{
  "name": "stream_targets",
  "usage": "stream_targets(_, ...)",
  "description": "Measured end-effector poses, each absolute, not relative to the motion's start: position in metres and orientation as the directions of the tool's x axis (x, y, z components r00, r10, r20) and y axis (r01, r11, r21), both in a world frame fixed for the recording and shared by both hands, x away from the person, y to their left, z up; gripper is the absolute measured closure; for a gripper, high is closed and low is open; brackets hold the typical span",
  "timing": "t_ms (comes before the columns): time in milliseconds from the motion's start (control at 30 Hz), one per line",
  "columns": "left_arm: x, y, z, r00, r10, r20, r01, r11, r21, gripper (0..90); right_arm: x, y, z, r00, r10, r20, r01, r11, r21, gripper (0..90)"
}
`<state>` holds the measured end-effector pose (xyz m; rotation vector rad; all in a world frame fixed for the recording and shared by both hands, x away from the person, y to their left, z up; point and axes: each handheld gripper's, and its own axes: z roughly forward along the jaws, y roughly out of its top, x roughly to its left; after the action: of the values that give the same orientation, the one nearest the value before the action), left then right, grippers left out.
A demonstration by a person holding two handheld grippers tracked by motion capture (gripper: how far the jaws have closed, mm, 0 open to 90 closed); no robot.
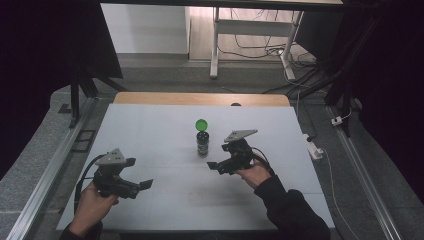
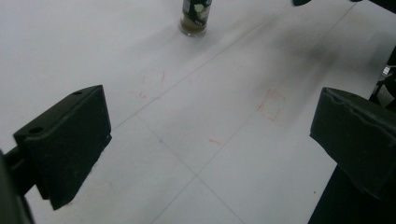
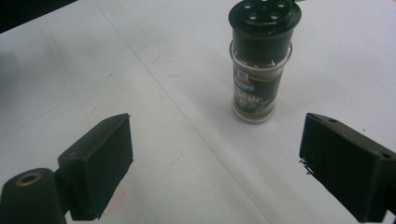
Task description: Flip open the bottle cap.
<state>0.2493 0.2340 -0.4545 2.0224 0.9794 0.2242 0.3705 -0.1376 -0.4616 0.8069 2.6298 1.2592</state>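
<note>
Glass, cylindrical, green-capped, the spice jar (image 3: 259, 70) stands upright on the white desk (image 1: 150, 135) at twelve o'clock from the wide-open, empty right tool (image 3: 215, 163).

Blurred label on the spice jar (image 3: 259, 77), possibly a McCormick "Mc" logo; wording unreadable.

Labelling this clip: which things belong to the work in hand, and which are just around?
In use: small glass spice jar with flipped-open green lid; right gripper, open; left gripper, open.
Around: white table; white power strip on floor.
</note>
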Motion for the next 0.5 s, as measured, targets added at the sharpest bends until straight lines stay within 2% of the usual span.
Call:
stream_targets(233,0.237,0.248,-0.461,0.647,0.736,-0.2,0.578,-0.303,0.758,0.0,0.354,-0.162,-0.457,-0.84,0.526,0.135,0.432,0.497,0.752,1.6)
stream_targets(500,0.223,0.264,-0.467,0.612,0.765,-0.199,0.593,-0.278,0.755,0.0,0.334,-0.197,-0.451,-0.803,0.581,0.136,0.461,0.46,0.759,0.0)
